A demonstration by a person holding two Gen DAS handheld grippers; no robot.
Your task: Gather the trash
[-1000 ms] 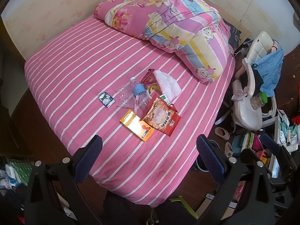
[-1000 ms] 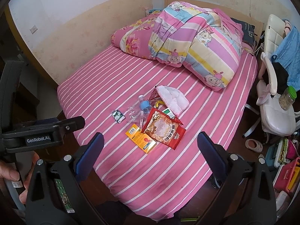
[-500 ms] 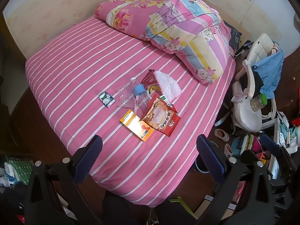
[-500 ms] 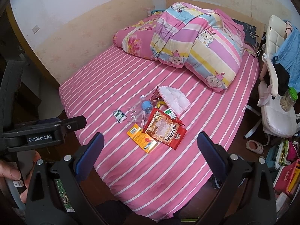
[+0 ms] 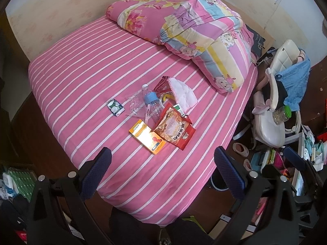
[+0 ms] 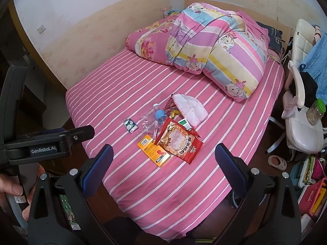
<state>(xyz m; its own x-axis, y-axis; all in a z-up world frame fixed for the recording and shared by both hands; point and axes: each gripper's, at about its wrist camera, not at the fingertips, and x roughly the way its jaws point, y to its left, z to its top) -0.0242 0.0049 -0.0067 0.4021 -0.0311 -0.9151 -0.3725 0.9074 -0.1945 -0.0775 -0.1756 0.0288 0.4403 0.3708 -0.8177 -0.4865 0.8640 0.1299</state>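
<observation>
A small pile of trash lies mid-bed on the pink striped sheet (image 5: 81,65): a red snack bag (image 5: 173,128), an orange box (image 5: 147,136), a plastic bottle with a blue label (image 5: 152,102), clear wrapping (image 5: 134,104), a small green-white packet (image 5: 115,107) and a white cloth (image 5: 184,96). The same pile shows in the right wrist view, with the snack bag (image 6: 177,140) and orange box (image 6: 154,153). My left gripper (image 5: 162,169) is open and empty above the bed's near edge. My right gripper (image 6: 163,167) is open and empty too.
A folded colourful quilt (image 5: 204,32) lies at the head of the bed. A white chair (image 5: 271,122) with blue clothes and a jar stands to the right. Slippers (image 5: 240,148) and cluttered boxes (image 5: 296,163) lie on the floor. The left gripper's body (image 6: 40,143) shows in the right view.
Both grippers have drifted slightly, so the bed and trash sit a little lower and further right in view. Nothing on the bed has moved.
</observation>
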